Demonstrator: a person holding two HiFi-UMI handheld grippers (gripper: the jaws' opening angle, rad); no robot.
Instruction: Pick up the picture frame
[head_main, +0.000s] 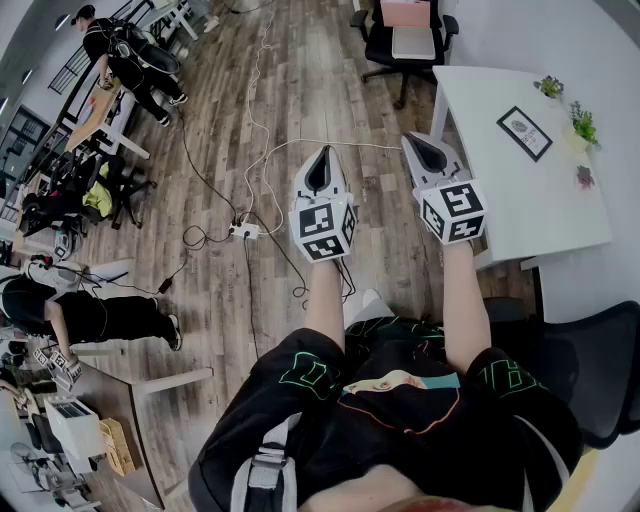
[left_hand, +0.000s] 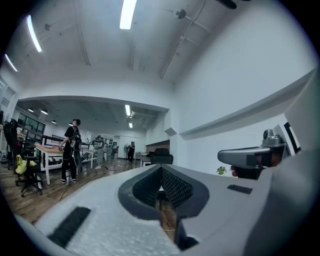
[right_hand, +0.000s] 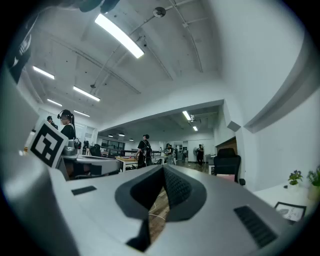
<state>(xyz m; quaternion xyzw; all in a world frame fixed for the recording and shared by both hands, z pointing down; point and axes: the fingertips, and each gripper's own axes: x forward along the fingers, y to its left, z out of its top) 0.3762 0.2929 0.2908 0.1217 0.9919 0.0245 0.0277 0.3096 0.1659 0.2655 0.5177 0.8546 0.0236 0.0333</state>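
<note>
Toward the wall-side edge of the white table (head_main: 500, 215), near two small potted plants (head_main: 583, 124), the picture frame (head_main: 524, 132) lies flat and untouched. Well apart from it, the left gripper (head_main: 322, 160) is held level over the wooden floor (head_main: 250, 110) and the right gripper (head_main: 428, 152) at the table's opposite edge. Each has its jaws clenched together on nothing.

Legible writing: none in any view.
My left marker cube (head_main: 323, 228) and right marker cube (head_main: 452, 211) bear only square patterns; print in the picture frame (head_main: 524, 132) is too small to read.
</note>
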